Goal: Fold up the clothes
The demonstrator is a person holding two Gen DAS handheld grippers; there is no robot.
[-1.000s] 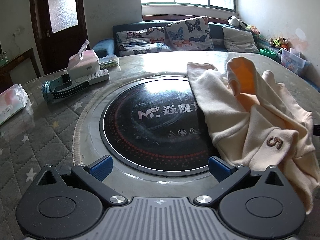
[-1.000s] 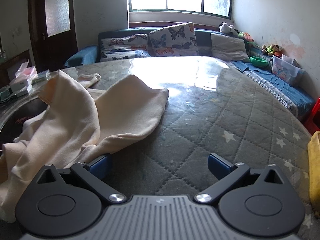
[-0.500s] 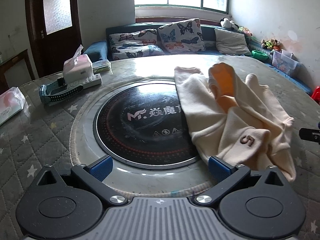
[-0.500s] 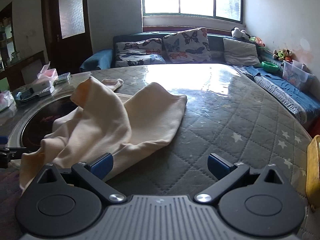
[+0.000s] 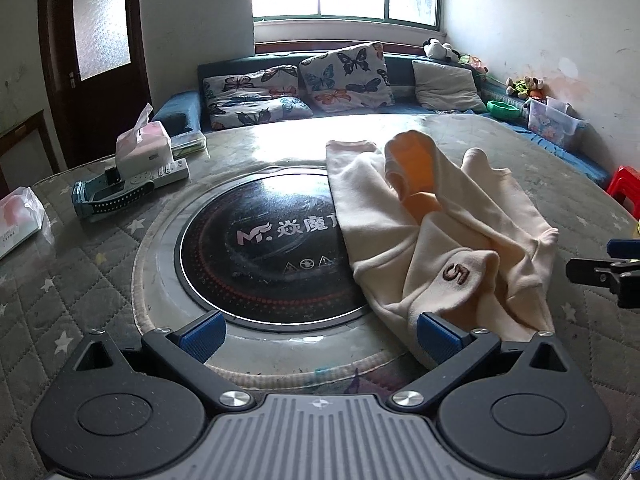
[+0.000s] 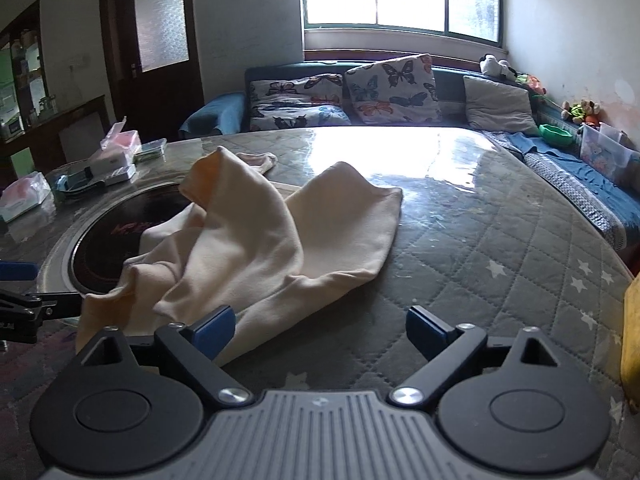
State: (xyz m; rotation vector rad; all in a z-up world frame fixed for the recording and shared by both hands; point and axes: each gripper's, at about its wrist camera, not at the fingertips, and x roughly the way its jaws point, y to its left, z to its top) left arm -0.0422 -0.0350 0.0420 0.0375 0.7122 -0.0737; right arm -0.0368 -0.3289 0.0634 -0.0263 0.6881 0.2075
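quilted round table point(image 5: 80, 288) holds a crumpled cream garment point(image 5: 452, 240), apparently a sweatshirt; left gripper point(image 5: 318, 338) and right gripper point(image 6: 320, 330) both spread wide, empty.

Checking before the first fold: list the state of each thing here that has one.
cream garment: crumpled, unfolded, lying partly over the round cooktop.
left gripper: open, holding nothing, at the garment's near edge.
right gripper: open, holding nothing, at the garment's near edge.
tissue box: open, a tissue sticking up.
door: closed.
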